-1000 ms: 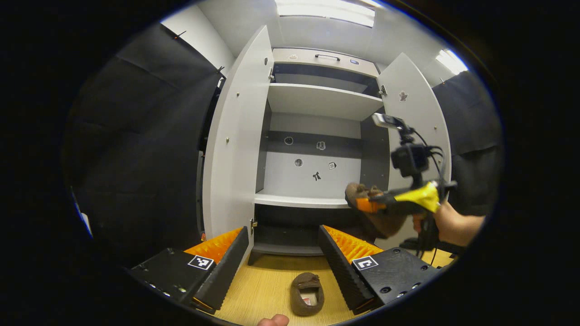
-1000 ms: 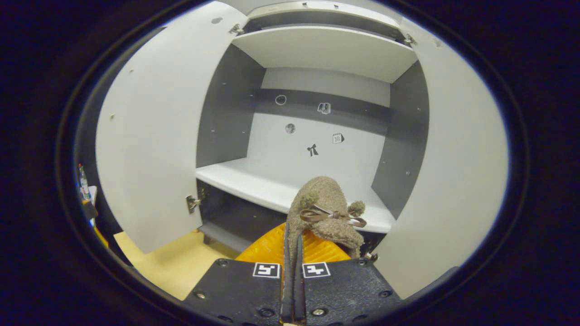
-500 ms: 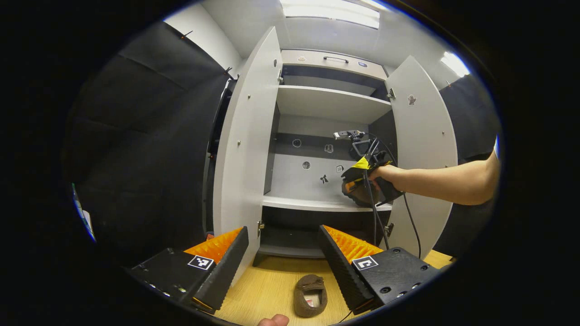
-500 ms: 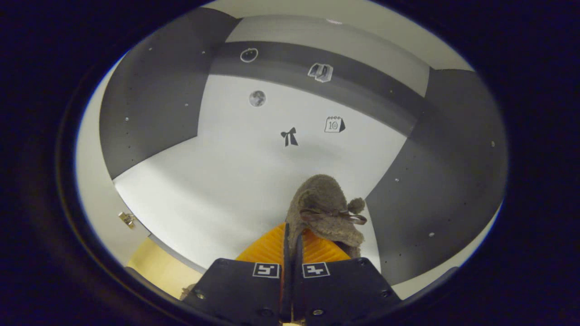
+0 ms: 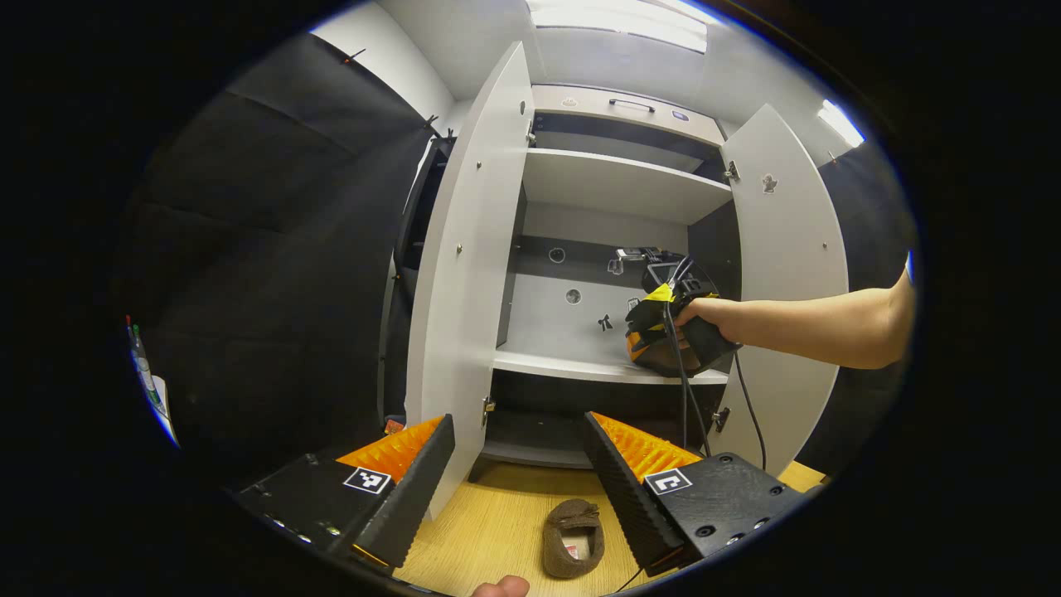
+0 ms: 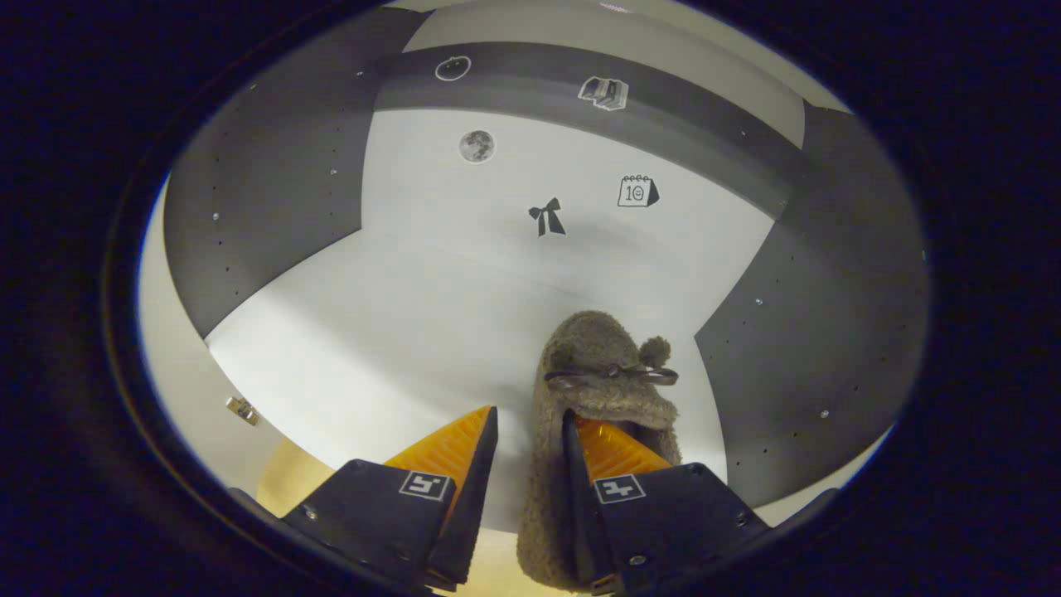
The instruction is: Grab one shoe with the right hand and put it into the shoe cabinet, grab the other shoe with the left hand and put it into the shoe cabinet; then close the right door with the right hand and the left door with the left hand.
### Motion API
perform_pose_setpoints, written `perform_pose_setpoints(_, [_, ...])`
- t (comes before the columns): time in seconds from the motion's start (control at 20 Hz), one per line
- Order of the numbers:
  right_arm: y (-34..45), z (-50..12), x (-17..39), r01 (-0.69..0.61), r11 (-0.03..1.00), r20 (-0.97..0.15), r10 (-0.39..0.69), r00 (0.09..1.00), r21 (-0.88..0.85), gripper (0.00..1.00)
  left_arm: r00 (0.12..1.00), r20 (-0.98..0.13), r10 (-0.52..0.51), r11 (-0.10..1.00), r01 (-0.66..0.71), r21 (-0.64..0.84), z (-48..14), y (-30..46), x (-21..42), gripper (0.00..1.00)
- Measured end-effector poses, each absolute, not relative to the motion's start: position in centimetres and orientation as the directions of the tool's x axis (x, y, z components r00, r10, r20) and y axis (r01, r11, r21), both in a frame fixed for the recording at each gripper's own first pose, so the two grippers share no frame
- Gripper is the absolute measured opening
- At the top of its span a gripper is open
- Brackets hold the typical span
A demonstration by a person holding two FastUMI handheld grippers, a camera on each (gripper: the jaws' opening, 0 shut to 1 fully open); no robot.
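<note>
Right gripper (image 6: 526, 448) at cabinet shelf (image 6: 398, 332), jaws released.
Brown shoe (image 6: 593, 390) on shelf, apparently touching one finger. Left gripper (image 5: 518, 464) wide open above second shoe (image 5: 574, 539) on floor (image 5: 489, 531).

Brown shoe (image 6: 601, 373) on shelf (image 6: 373, 332), other shoe (image 5: 573, 537) on floor

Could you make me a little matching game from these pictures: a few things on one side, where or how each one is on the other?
Things:
1. shoe with the bow
2. second shoe
3. left tongs
4. cabinet doors

States:
A. lying on the wooden floor
B. swung wide open
C. on the white shelf, between parted tongs
D. open and empty, above the floor

Pairs: 1-C, 2-A, 3-D, 4-B
</note>
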State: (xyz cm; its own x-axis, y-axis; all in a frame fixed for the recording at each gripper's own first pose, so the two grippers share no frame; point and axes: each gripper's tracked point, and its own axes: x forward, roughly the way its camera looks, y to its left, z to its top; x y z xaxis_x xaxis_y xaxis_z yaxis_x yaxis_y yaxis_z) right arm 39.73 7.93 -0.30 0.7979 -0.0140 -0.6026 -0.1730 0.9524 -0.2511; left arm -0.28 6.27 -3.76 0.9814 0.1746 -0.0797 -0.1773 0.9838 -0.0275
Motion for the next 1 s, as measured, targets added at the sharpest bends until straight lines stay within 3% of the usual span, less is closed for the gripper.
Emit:
perform_pose_setpoints(0.05, [8.0, 0.4, 39.0, -0.178, 0.952, -0.595, -0.004, 0.804, -0.248, 0.58, 0.982, -0.076, 0.174, 0.984, -0.176, -0.024, -3.7, 6.3, -0.2, 0.95])
perform_pose_setpoints(0.1, [8.0, 1.5, 38.0, -0.185, 0.952, -0.580, 0.011, 0.815, -0.243, 0.49, 0.982, -0.075, 0.172, 0.984, -0.174, -0.023, -3.7, 6.3, -0.2, 0.95])
perform_pose_setpoints(0.3, [8.8, 6.6, 32.7, -0.223, 0.951, -0.471, 0.099, 0.877, -0.215, 0.55, 0.986, -0.077, 0.148, 0.988, -0.151, -0.031, -3.7, 5.7, -0.1, 0.95])
perform_pose_setpoints(0.4, [9.1, 9.2, 29.4, -0.229, 0.955, -0.380, 0.144, 0.914, -0.188, 0.74, 0.988, -0.086, 0.131, 0.990, -0.135, -0.031, -3.9, 5.2, 0.1, 0.95])
perform_pose_setpoints(0.55, [8.9, 11.9, 24.3, -0.227, 0.963, -0.213, 0.193, 0.958, -0.147, 0.84, 0.991, -0.092, 0.099, 0.994, -0.103, -0.038, -4.1, 4.3, 0.4, 0.95])
perform_pose_setpoints(0.6, [8.8, 12.2, 22.6, -0.226, 0.966, -0.152, 0.206, 0.967, -0.125, 0.82, 0.992, -0.095, 0.087, 0.995, -0.091, -0.039, -4.3, 3.9, 0.5, 0.95])
perform_pose_setpoints(0.65, [8.4, 12.0, 21.1, -0.224, 0.968, -0.117, 0.211, 0.971, -0.113, 0.87, 0.992, -0.100, 0.074, 0.996, -0.079, -0.037, -4.3, 3.6, 0.6, 0.95])
perform_pose_setpoints(0.7, [7.8, 11.3, 19.5, -0.215, 0.972, -0.085, 0.208, 0.974, -0.095, 0.84, 0.993, -0.102, 0.064, 0.997, -0.068, -0.033, -4.5, 3.2, 0.6, 0.95])
perform_pose_setpoints(0.75, [7.1, 10.7, 18.0, -0.201, 0.977, -0.046, 0.198, 0.979, -0.073, 0.90, 0.993, -0.103, 0.057, 0.998, -0.060, -0.030, -4.6, 2.9, 0.6, 0.95])
perform_pose_setpoints(1.0, [3.3, 8.5, 11.2, -0.107, 0.992, 0.217, 0.118, 0.969, -0.061, 0.92, 0.991, -0.130, 0.008, 0.999, -0.013, -0.037, -5.5, 1.0, 0.8, 0.95])
